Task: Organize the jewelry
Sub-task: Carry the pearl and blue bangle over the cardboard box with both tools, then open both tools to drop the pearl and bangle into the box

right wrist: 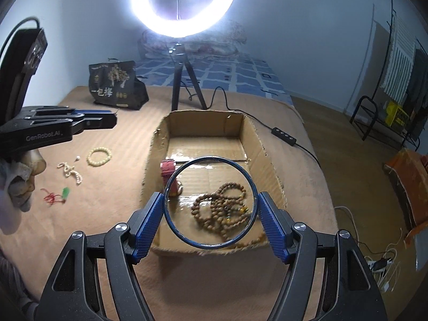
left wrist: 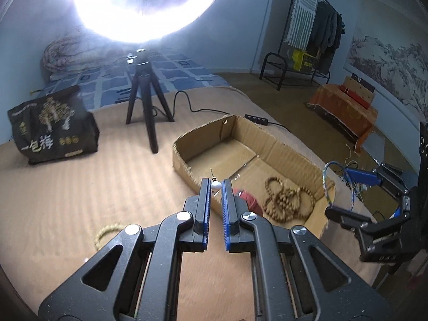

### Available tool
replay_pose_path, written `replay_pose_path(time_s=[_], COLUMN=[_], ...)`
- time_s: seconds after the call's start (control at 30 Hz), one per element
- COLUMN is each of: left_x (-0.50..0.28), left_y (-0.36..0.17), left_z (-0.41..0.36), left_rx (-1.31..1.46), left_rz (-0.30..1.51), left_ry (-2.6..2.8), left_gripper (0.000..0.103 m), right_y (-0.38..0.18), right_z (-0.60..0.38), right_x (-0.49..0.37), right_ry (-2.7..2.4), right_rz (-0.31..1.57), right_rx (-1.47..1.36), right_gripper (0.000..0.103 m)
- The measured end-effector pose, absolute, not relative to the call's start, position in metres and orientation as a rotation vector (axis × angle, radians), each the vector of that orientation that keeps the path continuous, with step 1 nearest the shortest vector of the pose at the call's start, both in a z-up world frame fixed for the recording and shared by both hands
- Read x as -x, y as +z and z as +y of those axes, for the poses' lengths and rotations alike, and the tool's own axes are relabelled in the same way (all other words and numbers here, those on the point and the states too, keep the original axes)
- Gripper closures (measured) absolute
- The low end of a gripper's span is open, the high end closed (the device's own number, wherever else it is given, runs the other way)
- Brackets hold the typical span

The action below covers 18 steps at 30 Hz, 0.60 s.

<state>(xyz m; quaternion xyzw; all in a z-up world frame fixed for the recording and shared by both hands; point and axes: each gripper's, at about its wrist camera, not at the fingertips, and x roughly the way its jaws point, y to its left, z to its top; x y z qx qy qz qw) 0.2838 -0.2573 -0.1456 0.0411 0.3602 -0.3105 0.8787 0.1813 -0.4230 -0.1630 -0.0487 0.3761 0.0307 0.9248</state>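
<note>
Right wrist: "GenRobot.AI" on left hand-held gripper (right wrist: 113, 120).

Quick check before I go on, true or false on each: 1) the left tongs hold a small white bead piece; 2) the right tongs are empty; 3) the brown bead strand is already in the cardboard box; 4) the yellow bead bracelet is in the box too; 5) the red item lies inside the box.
1) True: the left tongs pinch a white bead piece.
2) False: the right tongs grip a blue bangle across its width.
3) True: the brown bead strand lies in the cardboard box.
4) False: the yellow bead bracelet lies on the brown surface, outside the box.
5) True: the red item is in the box.
</note>
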Motion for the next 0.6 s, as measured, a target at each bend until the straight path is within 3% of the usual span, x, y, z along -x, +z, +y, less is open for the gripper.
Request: replay_pose_path(time_s=[0.6], left_x=[-0.324], left_y=[-0.162], left_z=[-0.312], left_rx=[-0.134], left_rz=[0.767], left_ry=[-0.632], left_gripper=[0.096], right_y=[-0.182], right_z=[-0.452], right_x=[-0.214], right_ry=[0.027], right_rz=[0.808], right_rx=[0.071], right_gripper=[0.032])
